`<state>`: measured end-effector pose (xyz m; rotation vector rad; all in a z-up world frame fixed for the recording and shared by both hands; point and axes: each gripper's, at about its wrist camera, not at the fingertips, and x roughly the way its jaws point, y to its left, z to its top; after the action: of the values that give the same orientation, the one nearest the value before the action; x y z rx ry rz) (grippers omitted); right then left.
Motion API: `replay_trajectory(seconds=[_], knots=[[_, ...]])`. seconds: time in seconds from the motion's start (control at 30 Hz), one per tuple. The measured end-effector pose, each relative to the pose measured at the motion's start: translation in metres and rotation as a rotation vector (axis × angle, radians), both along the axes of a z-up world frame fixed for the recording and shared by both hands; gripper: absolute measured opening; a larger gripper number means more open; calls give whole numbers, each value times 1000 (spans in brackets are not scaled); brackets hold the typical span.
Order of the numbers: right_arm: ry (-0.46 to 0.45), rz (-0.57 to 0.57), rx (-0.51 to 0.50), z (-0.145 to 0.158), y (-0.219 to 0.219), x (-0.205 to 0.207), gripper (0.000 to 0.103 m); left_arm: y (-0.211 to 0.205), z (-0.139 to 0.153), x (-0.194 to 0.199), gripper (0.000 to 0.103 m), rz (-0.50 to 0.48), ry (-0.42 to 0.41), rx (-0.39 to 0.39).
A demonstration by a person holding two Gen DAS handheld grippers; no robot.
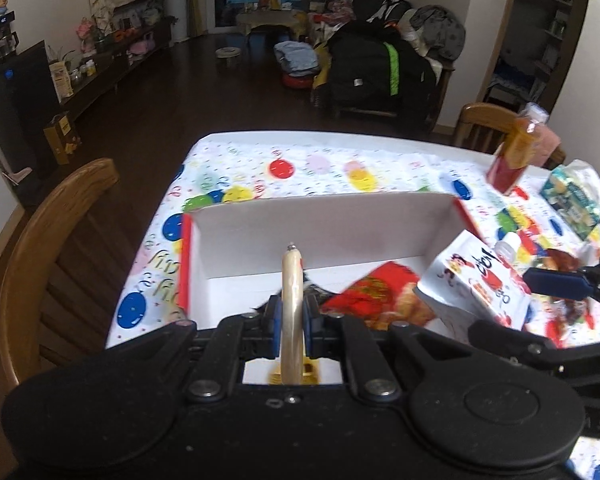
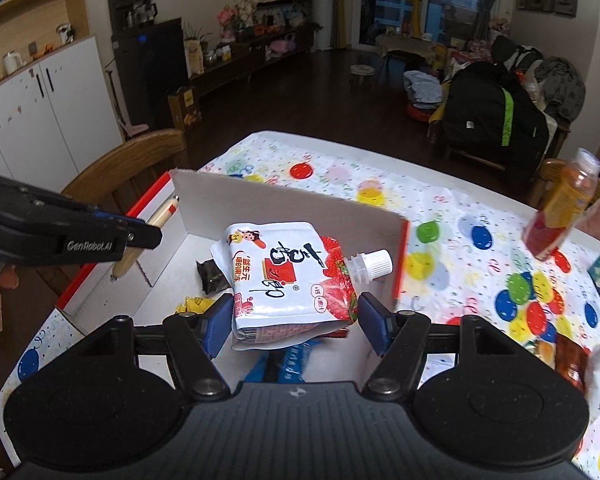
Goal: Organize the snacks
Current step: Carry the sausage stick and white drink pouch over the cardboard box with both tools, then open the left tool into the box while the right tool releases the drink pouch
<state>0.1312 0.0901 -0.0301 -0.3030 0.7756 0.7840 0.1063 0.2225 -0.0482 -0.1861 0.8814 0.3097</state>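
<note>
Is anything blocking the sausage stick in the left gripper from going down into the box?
Nothing visible does. The left gripper holds the sausage stick over the open box, whose floor on that side is bare; the jelly pouch sits toward the other side.

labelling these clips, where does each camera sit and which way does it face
Left wrist: on the left tongs, facing across the white box; they grip a sausage stick.
Right wrist: on the right tongs, facing the same box, open around a jelly pouch; a hand shows far left.
Shared: box, pouch, sausage stick, balloon tablecloth.
</note>
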Motion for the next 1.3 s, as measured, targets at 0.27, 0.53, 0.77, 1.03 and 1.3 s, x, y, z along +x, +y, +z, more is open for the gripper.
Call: replay_trajectory(seconds=[0.27, 0.53, 0.77, 1.03, 1.3], knots=[[11, 70, -72, -24, 37, -9, 66, 25, -23, 16, 7, 19, 50, -12], [28, 105, -118, -42, 56, -15, 66, 27, -43, 30, 7, 1, 91, 6], [44, 112, -147, -54, 62, -12, 67, 22, -60, 39, 7, -19, 141, -2], [53, 106, -157, -56, 65, -12, 70, 19, -76, 44, 7, -38, 205, -26], [51, 97, -167, -56, 70, -10, 72, 16, -87, 44, 11, -50, 251, -41]])
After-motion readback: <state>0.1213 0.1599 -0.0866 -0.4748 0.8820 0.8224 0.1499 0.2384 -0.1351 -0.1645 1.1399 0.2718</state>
